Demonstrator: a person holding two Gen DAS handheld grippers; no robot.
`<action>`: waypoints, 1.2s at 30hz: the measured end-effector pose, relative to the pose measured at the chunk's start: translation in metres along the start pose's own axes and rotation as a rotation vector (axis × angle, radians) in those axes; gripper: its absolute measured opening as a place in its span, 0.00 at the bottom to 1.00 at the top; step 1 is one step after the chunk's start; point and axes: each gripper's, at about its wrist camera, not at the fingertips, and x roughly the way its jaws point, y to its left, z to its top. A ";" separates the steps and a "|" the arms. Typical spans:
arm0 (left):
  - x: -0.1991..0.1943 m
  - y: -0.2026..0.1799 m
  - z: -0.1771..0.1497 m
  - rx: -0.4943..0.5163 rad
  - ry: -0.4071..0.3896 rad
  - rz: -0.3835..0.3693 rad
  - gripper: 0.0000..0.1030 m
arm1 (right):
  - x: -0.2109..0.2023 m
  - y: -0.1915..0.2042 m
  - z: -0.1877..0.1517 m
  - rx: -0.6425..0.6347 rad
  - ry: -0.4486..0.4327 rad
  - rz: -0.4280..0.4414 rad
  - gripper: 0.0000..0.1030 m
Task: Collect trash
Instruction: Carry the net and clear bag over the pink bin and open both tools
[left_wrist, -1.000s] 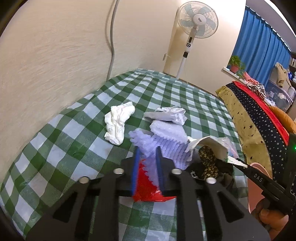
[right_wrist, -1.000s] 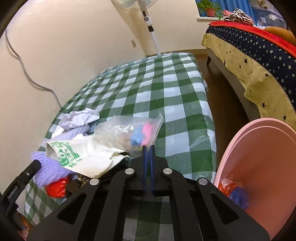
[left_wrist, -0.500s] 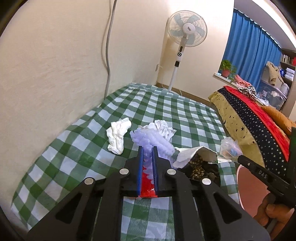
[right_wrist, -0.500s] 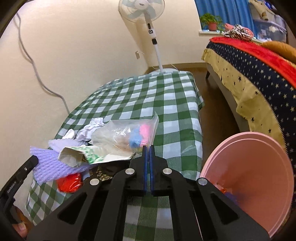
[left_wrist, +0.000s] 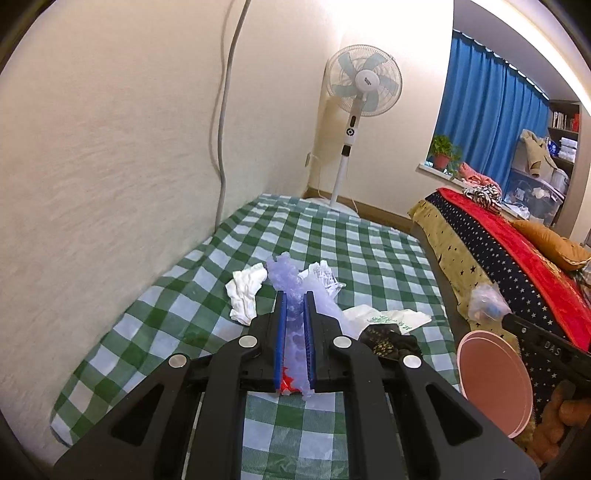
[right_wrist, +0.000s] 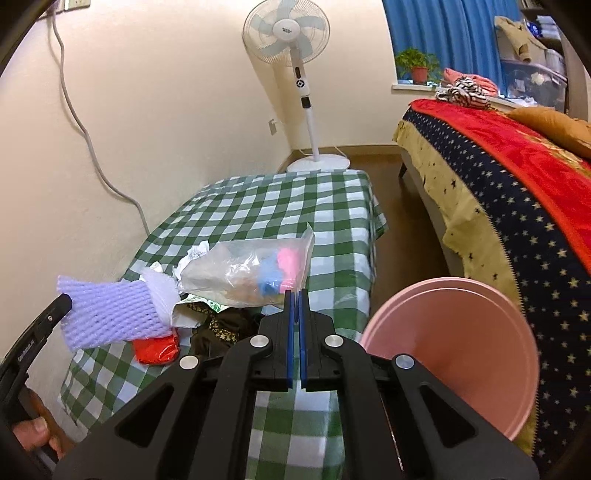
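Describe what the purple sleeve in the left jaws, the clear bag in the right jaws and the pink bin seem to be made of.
Purple sleeve: soft foam netting, matt, judging by its open mesh of holes.
Clear bag: thin glossy plastic film; crinkled, with blue and pink pieces showing through.
Pink bin: probably moulded plastic, with a smooth, even, slightly shiny wall and rim.

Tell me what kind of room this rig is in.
Most likely a lived-in bedroom: a bed under a red and star-patterned navy blanket, a white standing pedestal fan in the corner, blue window curtains, and a low surface draped in green-and-white checked cloth.
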 end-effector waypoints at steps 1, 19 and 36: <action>-0.003 -0.001 0.001 0.003 -0.007 -0.002 0.09 | -0.005 -0.001 -0.001 -0.002 -0.004 -0.006 0.02; -0.061 -0.041 0.010 0.088 -0.117 -0.105 0.09 | -0.061 -0.022 -0.016 0.013 -0.104 -0.094 0.02; -0.038 -0.109 0.006 0.130 -0.077 -0.270 0.09 | -0.080 -0.072 -0.013 0.106 -0.142 -0.249 0.02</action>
